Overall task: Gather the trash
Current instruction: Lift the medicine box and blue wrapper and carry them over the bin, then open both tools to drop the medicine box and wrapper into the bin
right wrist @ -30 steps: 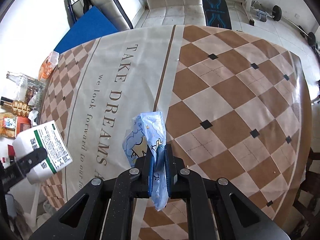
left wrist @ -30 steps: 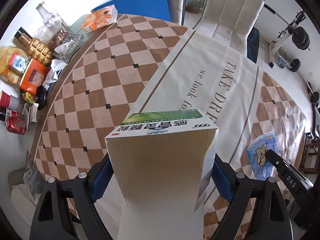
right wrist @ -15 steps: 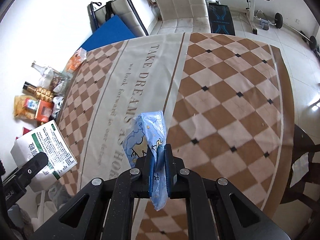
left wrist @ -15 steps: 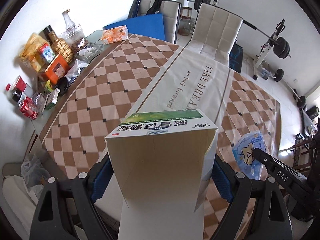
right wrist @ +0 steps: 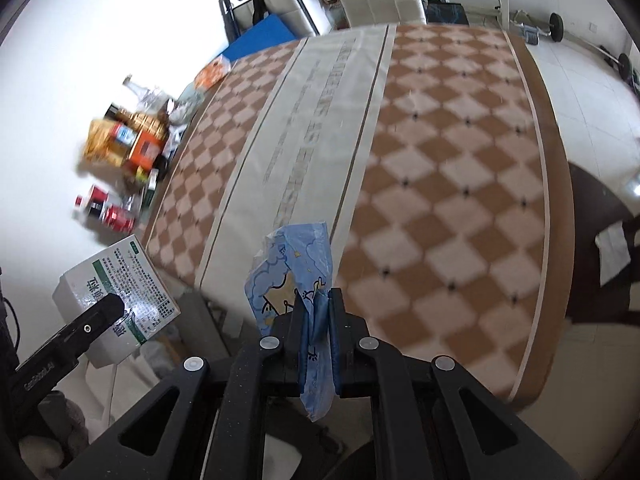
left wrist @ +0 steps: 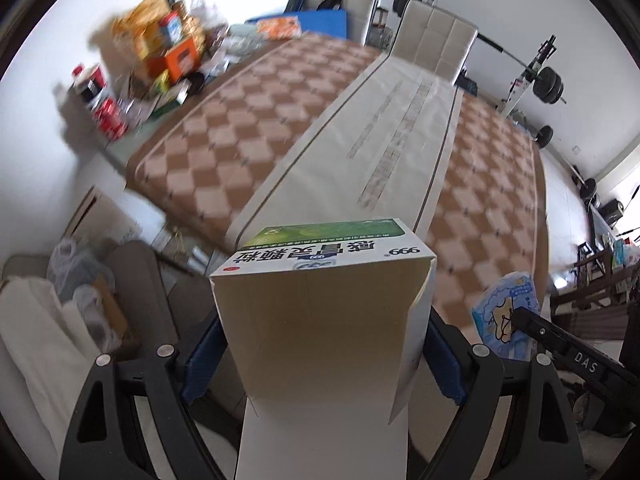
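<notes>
The left gripper (left wrist: 320, 344) clamps an open white-and-green cardboard medicine box (left wrist: 320, 312) between its blue-padded jaws, above the near edge of a brown-and-cream checkered surface (left wrist: 248, 120). At right, a blue cartoon-printed plastic wrapper (left wrist: 502, 320) hangs from the right gripper (left wrist: 528, 318).

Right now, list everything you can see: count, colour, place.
medicine box: one, white with a green band, open end towards the camera, clamped in the left claw
wrapper: one, light blue with a cartoon print, pinched in the right claw
tablecloth: one, brown and cream checks with a cream lettered strip, covers the table
clutter: several, orange box, yellow packets, clear bottle, blurred, far left table edge by the wall
cans: about two, red, near end of that clutter
chair: one, cream padded, far end of table
blue mat: one, leaning beyond the far corner
weights: black, on a rack, far right
left claw: black with blue pads
right claw: black
</notes>
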Motion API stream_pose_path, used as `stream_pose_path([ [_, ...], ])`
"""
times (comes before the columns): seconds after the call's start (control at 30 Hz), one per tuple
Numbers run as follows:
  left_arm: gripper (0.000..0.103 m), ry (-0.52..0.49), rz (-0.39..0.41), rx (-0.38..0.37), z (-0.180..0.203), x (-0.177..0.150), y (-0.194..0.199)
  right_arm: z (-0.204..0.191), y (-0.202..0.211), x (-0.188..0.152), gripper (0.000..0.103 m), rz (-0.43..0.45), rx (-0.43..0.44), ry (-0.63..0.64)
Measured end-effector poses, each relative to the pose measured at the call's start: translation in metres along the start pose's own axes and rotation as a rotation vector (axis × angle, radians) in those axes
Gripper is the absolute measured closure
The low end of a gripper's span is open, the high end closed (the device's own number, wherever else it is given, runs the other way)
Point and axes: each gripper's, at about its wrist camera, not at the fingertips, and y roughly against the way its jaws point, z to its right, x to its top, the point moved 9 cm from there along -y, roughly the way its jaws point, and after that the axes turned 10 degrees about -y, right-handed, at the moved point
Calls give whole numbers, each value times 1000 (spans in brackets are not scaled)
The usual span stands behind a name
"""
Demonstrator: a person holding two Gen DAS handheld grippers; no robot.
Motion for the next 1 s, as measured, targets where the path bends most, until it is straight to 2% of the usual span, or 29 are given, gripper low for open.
stream_pose_path([
  [0.13, 16, 58, -108, -19, -20, -74, -26, 14, -27, -87, 94, -125, -5, 0],
  [0.2, 16, 76, -172, -23, -25, -105, -48, 23, -42, -119, 94, -177, -19, 14],
  [0.3, 16, 108, -261, -56, -26, -142, -90, 42, -74, -165, 94, -257, -63, 35],
  [0.4, 16, 116, -323, -83, -22, -164, -141, 71, -122, -198, 94, -330, -115, 34],
  [0.57, 16, 133, -416, -153, -13, -188, -265, 121, -213, -219, 94, -368, -184, 39],
  [0.73, 16, 129, -492, -264, 4, -204, -394, 182, -322, -214, 94, -369, -244, -6],
  [0.83, 14, 120, -546, -308, 13, -217, -458, 220, -382, -212, 94, -380, -273, -42],
  [1.0, 13, 105, -607, -344, 25, -236, -525, 264, -458, -214, 94, -422, -281, -105],
])
